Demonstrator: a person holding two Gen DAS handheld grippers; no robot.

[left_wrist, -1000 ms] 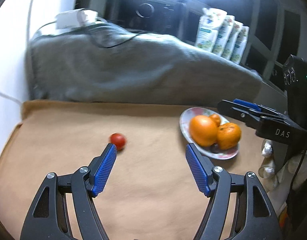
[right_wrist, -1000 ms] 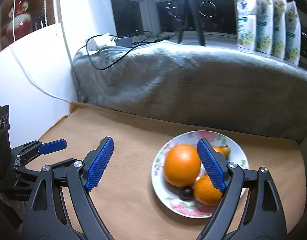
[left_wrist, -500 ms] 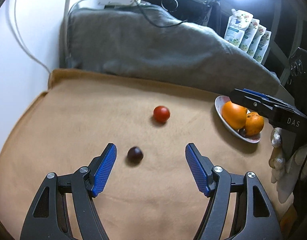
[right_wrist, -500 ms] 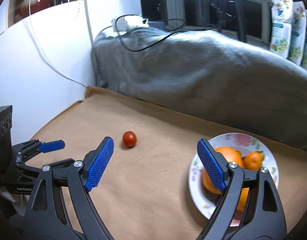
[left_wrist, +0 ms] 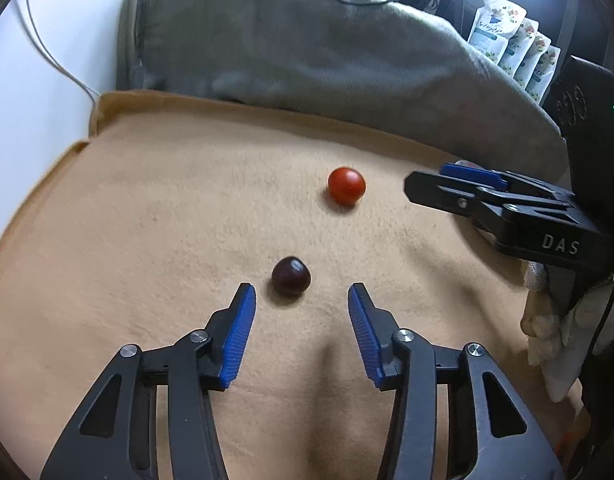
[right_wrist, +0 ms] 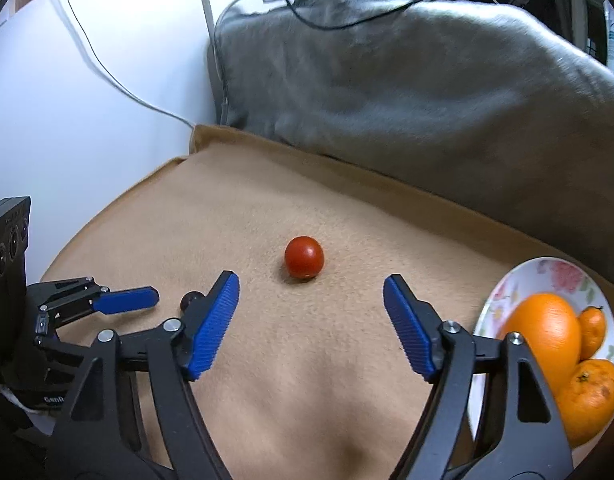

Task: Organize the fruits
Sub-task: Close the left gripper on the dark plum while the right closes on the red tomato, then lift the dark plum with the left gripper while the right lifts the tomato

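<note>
A small dark purple fruit (left_wrist: 290,275) lies on the tan cloth just ahead of my open, empty left gripper (left_wrist: 301,293). It shows partly hidden in the right wrist view (right_wrist: 190,300). A red tomato (left_wrist: 346,185) lies farther on; in the right wrist view the tomato (right_wrist: 304,257) lies just ahead of my open, empty right gripper (right_wrist: 311,280). A flowered plate (right_wrist: 547,272) at the right edge holds a large orange (right_wrist: 545,332) and two smaller ones (right_wrist: 591,396). The right gripper (left_wrist: 435,186) appears side-on in the left view.
A grey blanket (left_wrist: 307,52) is bunched along the back of the tan cloth (left_wrist: 167,220), with cables on top. A white wall (right_wrist: 67,100) stands at the left. Pouches (left_wrist: 511,44) stand at the back right.
Both grippers have swung left and moved down toward the cloth. The dark fruit now lies close before the left fingers and the tomato before the right fingers. The plate has slid to the right edge.
</note>
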